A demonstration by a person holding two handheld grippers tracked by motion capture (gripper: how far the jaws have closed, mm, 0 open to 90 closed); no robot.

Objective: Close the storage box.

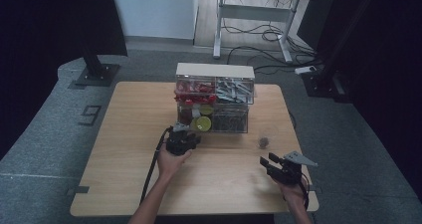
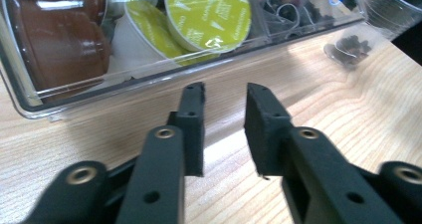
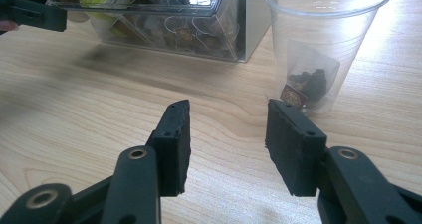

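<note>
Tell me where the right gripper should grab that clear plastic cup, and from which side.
Probably grip the clear plastic cup across its upper wall, just under the rim, coming in level from the near side where the right gripper already faces it. It stands upright and widens upward; the tea bag inside sits low.

1. Drawer organiser [image 1: 215, 97] sits on the bench [image 1: 124, 134], at the far middle.
2. Its lower left drawer [image 2: 149, 72] is pulled out towards the person; coffee capsules [image 2: 209, 15] lie in it.
3. Cup [image 1: 267, 136] stands on the bench just right of the organiser, a bit nearer the person; a tea bag [image 3: 308, 87] lies inside it.
4. Left gripper [image 1: 185, 134] is just in front of the organiser, at the open drawer.
5. Right gripper [image 1: 268, 163] is in front of the cup, apart from it.
</note>
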